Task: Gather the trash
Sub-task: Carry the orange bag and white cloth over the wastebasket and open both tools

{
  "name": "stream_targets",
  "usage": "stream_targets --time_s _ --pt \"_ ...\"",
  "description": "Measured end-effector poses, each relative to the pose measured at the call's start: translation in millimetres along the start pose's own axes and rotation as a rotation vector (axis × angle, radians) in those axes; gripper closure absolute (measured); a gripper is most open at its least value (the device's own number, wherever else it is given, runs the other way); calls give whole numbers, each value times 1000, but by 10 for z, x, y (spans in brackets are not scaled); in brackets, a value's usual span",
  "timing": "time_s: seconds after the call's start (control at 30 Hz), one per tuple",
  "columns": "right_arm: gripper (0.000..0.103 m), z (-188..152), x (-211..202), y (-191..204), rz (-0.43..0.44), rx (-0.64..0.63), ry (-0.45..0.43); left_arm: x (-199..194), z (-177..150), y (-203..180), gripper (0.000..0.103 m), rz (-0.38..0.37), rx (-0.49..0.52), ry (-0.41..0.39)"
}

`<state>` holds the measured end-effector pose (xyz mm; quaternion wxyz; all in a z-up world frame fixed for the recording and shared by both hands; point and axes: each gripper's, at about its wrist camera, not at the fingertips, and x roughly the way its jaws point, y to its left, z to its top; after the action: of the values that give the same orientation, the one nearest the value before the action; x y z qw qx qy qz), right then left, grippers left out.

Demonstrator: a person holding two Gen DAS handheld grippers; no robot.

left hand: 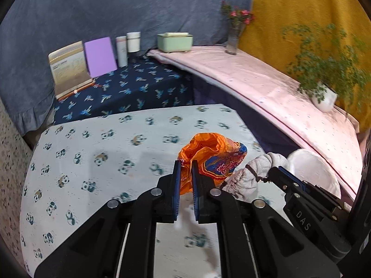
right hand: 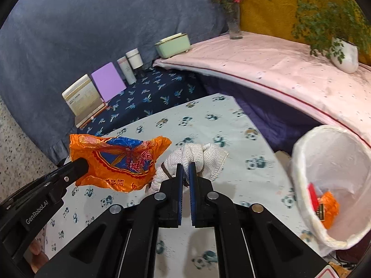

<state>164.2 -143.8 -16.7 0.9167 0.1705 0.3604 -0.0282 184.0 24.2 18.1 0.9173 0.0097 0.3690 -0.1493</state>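
Orange plastic, a crumpled wrapper (left hand: pixel 209 155) printed in blue and red, is pinched between the pads of the left gripper (left hand: pixel 185 164) and is held above the panda-print tablecloth (left hand: pixel 111 148), toward its right edge; just beside it, a white herringbone cloth bundle (right hand: pixel 199 159) tied with a dark band is clamped by the right gripper (right hand: pixel 186 169), whose jaws are pressed together on it; beyond the right edge, a white-lined bin (right hand: pixel 301 162) is seen, with orange and red scraps inside.
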Motion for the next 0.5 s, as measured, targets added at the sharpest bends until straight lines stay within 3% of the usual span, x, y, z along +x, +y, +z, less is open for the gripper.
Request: stream_targets --time_s 0.5 --pt "98 -128 -800 -1031 -111 140 -109 -243 -119 -1191 94 -126 162 -9"
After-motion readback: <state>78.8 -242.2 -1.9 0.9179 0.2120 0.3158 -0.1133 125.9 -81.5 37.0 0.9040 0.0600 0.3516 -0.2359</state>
